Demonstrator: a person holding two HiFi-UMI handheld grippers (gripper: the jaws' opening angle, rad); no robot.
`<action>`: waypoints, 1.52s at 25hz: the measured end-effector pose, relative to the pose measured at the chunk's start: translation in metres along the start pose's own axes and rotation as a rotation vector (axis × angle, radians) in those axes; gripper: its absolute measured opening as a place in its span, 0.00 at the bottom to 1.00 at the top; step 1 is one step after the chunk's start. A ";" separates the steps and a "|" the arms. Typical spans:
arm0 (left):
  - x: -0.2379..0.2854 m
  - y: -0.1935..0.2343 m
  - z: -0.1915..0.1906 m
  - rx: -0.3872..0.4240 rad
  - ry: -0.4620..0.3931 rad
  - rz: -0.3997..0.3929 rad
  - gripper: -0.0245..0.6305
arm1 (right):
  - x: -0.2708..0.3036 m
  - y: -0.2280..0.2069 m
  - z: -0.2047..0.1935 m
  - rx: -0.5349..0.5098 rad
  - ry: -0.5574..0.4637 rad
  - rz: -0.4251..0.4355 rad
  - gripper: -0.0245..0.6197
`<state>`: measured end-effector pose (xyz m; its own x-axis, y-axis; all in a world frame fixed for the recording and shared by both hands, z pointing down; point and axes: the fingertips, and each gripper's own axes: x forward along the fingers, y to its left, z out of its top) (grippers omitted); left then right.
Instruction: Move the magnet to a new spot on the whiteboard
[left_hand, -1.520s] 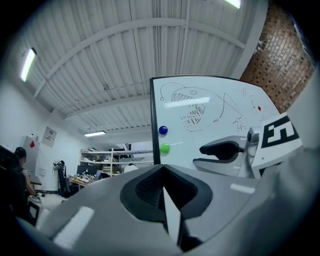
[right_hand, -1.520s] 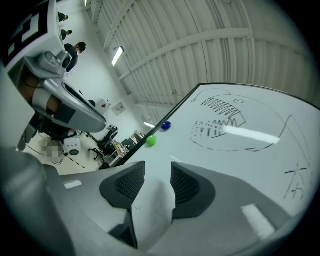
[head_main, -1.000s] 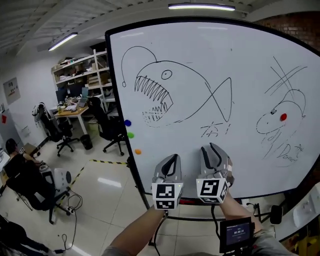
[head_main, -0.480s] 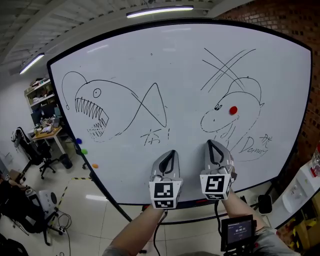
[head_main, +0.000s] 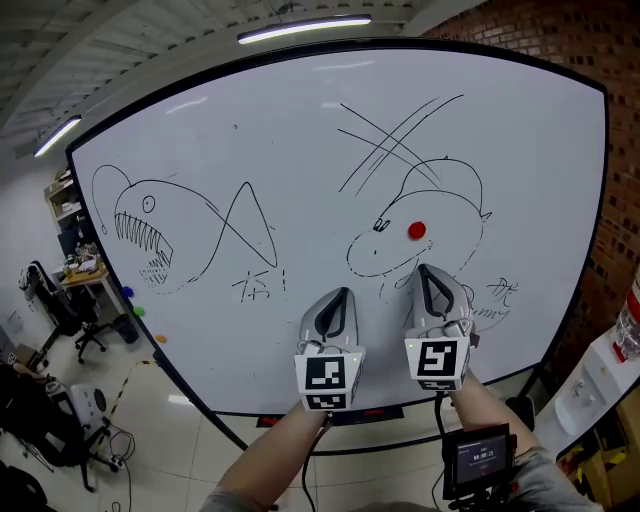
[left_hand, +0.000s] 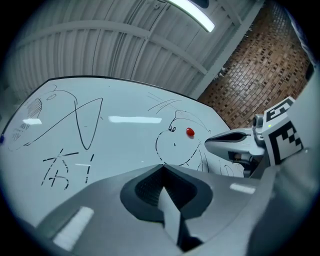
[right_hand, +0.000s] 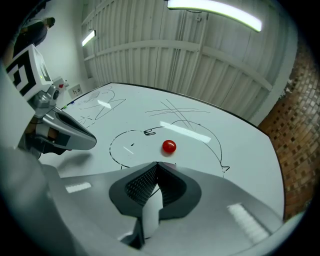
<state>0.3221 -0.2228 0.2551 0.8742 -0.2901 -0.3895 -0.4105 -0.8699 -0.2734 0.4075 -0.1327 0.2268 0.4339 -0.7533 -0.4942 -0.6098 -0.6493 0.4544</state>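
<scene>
You are holding the left gripper (head_main: 340, 296) and the right gripper (head_main: 425, 270) side by side in front of the whiteboard (head_main: 300, 140), both pointing up at it and neither touching it. The left gripper's jaws are sitting pressed together with nothing between them. The right gripper's jaws have just been closing and are meeting as well, also on nothing. The red magnet (head_main: 417, 230) is sticking to the board inside the head of the sketched creature (head_main: 440, 200), just above the right gripper's tip and apart from it. The right gripper is covering part of the scribbled writing (head_main: 497, 295) under that sketch, so you are seeing only its tail end, too loose to read. Your grippers' marker cubes are hiding a stretch of the board's lower edge, and the stand below is mostly out of sight. By the board's left edge, small coloured dots (head_main: 138, 311) are showing, too small to tell what they are. A white unit (head_main: 600, 395) at the right is being cut off by the frame.
</scene>
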 end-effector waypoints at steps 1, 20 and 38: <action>0.002 -0.002 0.003 0.007 -0.004 0.004 0.04 | 0.001 -0.004 0.001 0.004 -0.013 0.004 0.05; -0.009 0.016 0.020 0.079 -0.006 0.118 0.04 | 0.043 -0.022 0.032 0.106 -0.118 0.074 0.24; -0.077 0.099 -0.025 0.031 0.108 0.203 0.04 | 0.024 0.103 0.037 0.103 -0.056 0.200 0.24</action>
<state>0.2212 -0.2964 0.2804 0.7951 -0.5002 -0.3431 -0.5868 -0.7774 -0.2265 0.3302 -0.2134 0.2340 0.2618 -0.8569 -0.4441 -0.7457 -0.4718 0.4706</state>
